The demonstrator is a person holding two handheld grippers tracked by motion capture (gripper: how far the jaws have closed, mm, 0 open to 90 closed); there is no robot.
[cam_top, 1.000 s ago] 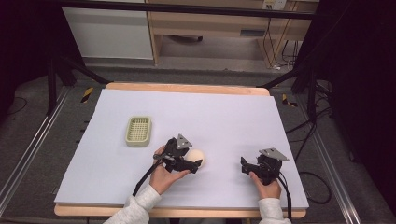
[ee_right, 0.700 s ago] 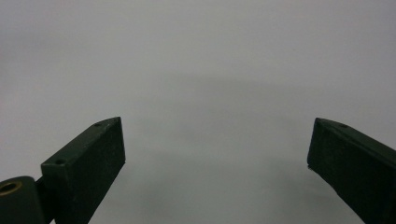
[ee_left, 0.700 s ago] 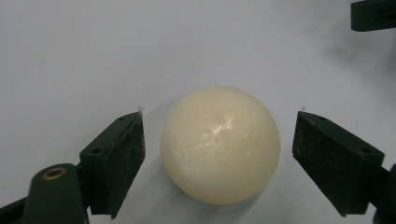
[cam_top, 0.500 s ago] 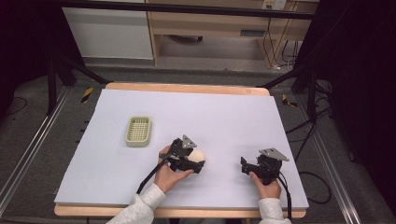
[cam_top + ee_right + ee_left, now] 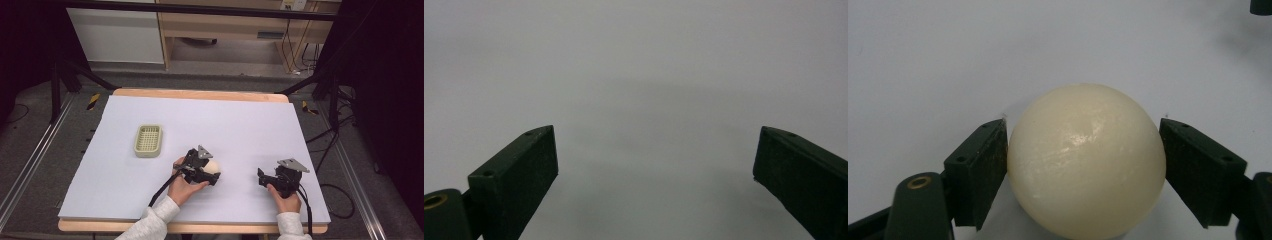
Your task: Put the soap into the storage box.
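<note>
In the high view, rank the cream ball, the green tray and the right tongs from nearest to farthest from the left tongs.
1. Ball: right between the jaws of the left tongs, near the table's front middle.
2. Right tongs: off to the right, near the front edge.
3. Tray: back and to the left, slightly farther than the right tongs, though the margin is modest.

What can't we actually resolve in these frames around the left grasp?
- Cream ball: its underside is cut off by the bottom edge of the left gripper view; in the high view the left gripper covers most of it.
- Pad contact: the left pad looks touching; the right pad cannot be told.
- Green basket: too small in the high view to see inside.
</note>
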